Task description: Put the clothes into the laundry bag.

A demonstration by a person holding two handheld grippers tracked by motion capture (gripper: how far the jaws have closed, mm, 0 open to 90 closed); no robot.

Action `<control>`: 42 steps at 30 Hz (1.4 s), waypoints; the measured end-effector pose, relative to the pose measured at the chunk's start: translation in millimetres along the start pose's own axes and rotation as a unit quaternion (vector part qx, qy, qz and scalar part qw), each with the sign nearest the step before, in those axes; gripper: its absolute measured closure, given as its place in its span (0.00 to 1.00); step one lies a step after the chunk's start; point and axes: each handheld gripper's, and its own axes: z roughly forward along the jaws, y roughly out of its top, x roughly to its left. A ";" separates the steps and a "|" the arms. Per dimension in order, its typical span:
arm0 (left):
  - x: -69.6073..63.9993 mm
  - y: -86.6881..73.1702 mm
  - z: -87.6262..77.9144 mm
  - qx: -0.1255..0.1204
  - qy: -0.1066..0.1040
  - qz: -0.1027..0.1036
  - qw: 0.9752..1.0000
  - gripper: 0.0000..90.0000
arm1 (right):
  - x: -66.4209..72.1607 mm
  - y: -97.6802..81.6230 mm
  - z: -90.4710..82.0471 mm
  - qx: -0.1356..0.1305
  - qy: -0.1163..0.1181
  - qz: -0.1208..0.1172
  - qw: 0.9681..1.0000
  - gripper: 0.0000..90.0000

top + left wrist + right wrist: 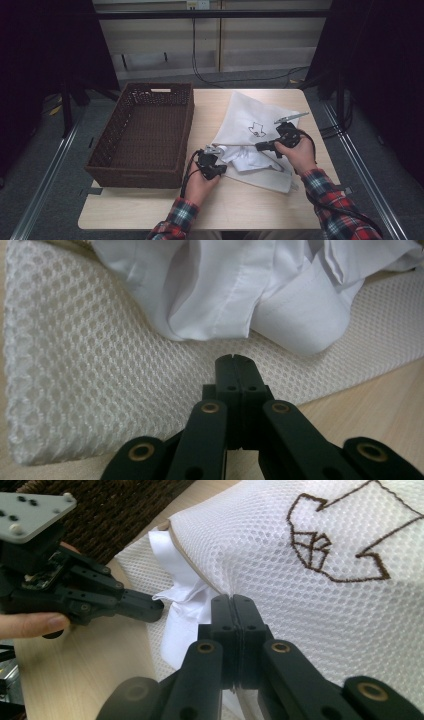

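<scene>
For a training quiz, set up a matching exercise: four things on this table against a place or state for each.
Things:
1. wicker basket
2. mesh bag
3. white garment
4. left tool

Places or states:
A. bunched at the bag's opening
B. jaws shut, beside the garment
C. empty, on the table's left side
D. flat, bearing a brown stitched outline

Pairs: 1-C, 2-D, 3-A, 4-B

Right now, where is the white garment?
In the high view the white garment lies bunched at the near open end of the mesh laundry bag, on the table's right half, between the left tool and right tool.
</scene>
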 end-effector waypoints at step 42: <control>-3.1 0.4 1.1 0.005 -0.004 -0.025 1.000 1.00 | 38.7 -18.0 15.1 0.047 0.019 -0.090 0.995 1.00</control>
